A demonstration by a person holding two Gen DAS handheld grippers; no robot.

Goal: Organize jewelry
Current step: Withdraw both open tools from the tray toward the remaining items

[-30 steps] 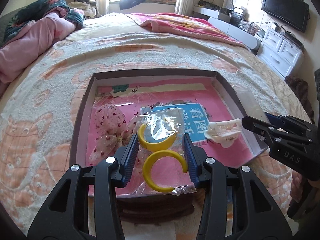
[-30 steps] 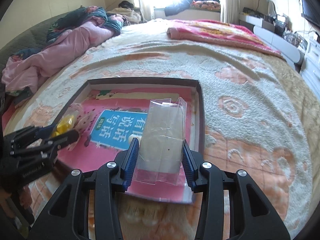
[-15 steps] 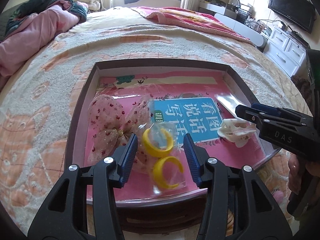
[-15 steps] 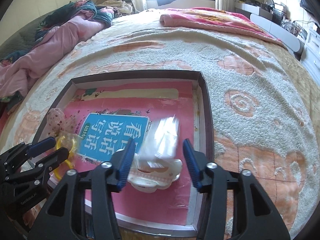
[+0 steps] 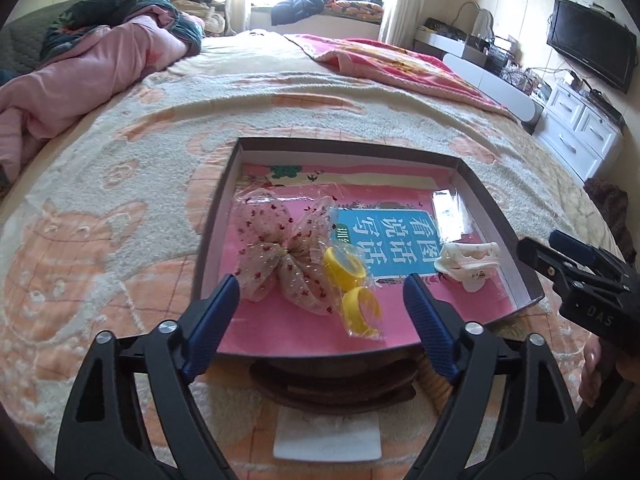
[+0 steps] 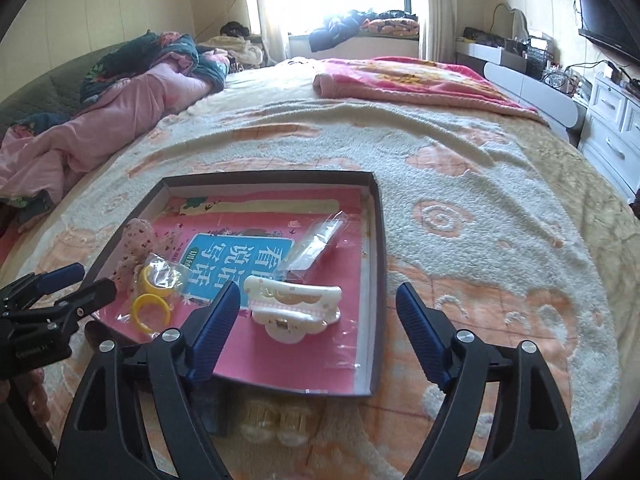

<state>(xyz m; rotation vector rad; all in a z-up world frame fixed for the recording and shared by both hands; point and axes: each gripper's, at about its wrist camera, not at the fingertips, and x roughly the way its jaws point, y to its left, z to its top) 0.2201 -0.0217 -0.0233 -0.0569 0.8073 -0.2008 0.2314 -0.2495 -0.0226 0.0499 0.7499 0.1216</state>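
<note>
A dark-rimmed tray (image 5: 216, 216) with a pink lining lies on the bed. In it are a dotted gauze bow (image 5: 280, 256), a clear bag with two yellow rings (image 5: 352, 288), a white hair claw (image 5: 468, 264) and a clear flat bag (image 5: 452, 216). My left gripper (image 5: 322, 280) hovers over the tray's near edge, its jaws opening, and the ring bag lies beyond them untouched. My right gripper (image 6: 318, 288) is also opening above the white hair claw (image 6: 294, 308), with the pads clear of it. The clear flat bag (image 6: 316, 244) rests just past the claw.
Dark brown pieces (image 5: 332, 384) and a white card (image 5: 326, 436) sit at the tray's near edge, with pale ribbed rollers (image 6: 276, 424) beside them. A pink quilt (image 5: 80, 80) is heaped at the far left. White drawers (image 5: 580, 132) and a TV stand at the right.
The left gripper let go of the yellow ring bag and the right let go of the clear bag. Both bags now lie in the tray. Both jaws widened and drew back.
</note>
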